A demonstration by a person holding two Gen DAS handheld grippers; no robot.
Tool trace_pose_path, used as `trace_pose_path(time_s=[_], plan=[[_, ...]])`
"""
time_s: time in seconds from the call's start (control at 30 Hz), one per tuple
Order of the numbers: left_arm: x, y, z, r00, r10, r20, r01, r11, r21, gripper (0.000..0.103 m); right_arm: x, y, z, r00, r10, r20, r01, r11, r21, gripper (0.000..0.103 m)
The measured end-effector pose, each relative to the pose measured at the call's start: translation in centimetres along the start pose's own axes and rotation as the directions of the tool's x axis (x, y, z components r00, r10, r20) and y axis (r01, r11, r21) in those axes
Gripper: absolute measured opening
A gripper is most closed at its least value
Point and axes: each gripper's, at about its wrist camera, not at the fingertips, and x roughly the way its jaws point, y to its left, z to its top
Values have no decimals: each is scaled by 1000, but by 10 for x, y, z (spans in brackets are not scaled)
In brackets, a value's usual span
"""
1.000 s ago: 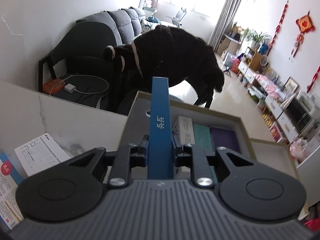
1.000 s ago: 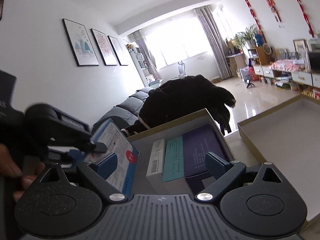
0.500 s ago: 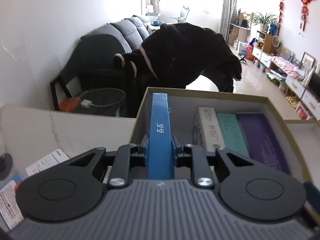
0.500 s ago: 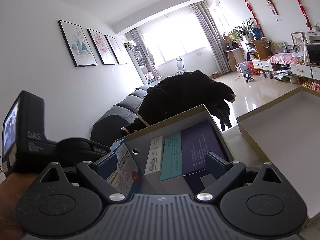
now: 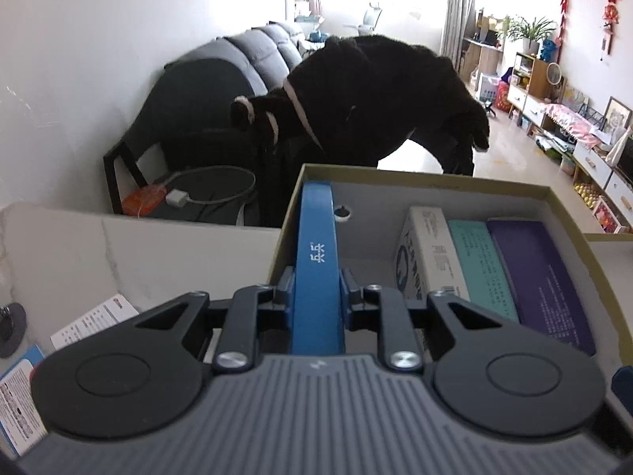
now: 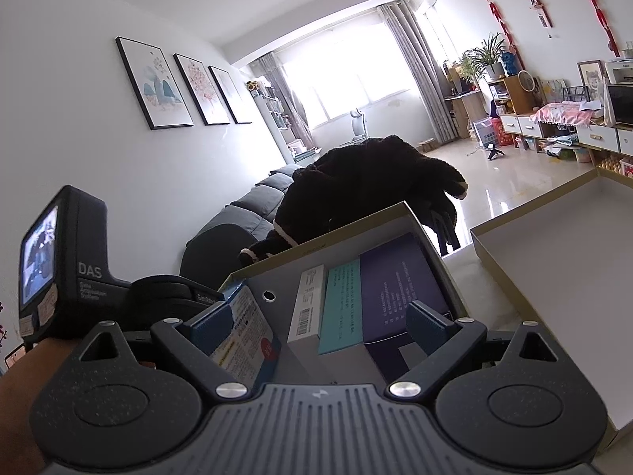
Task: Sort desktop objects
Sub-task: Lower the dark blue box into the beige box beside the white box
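Observation:
A thin blue box stands on edge between the pads of my left gripper, which is shut on it. Its far end sits inside the left side of the open cardboard box. In that box lie a white box, a teal box and a purple box side by side. In the right wrist view my right gripper is open, hovering at the near edge of the cardboard box, with the blue box and the left gripper body to its left.
Paper leaflets and a blue-edged box lie on the white table at the left. The box lid lies open-side up to the right. Behind the table stand a chair draped with a black coat and a grey sofa.
My left gripper has tilted down and moved the blue box forward, so its far end now sits lower inside the cardboard box. The right gripper has stayed put.

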Motion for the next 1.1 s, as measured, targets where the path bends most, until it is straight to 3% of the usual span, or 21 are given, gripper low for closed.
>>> trace_pose_path(time_s=[0.33, 0.53, 0.7, 0.83, 1.1], plan=[[2, 5, 0, 999, -41, -30, 41, 999, 10, 21, 1, 5, -1, 1000, 9, -14, -10, 999, -42, 96], [-9, 17, -3, 994, -101, -29, 101, 995, -6, 24, 1, 14, -2, 998, 47, -33, -51, 992, -113, 95], [-21, 34, -5, 984, -177, -17, 177, 984, -30, 29, 10, 26, -3, 989, 89, -122, -115, 968, -223, 85], [-28, 48, -9, 965, -261, -9, 260, 962, -85, 36, 21, 40, 1, 961, 135, -242, -209, 928, -310, 74], [-35, 73, -19, 930, -364, 40, 365, 910, -200, 39, 57, 63, 22, 865, 157, -477, -364, 850, -380, 52]])
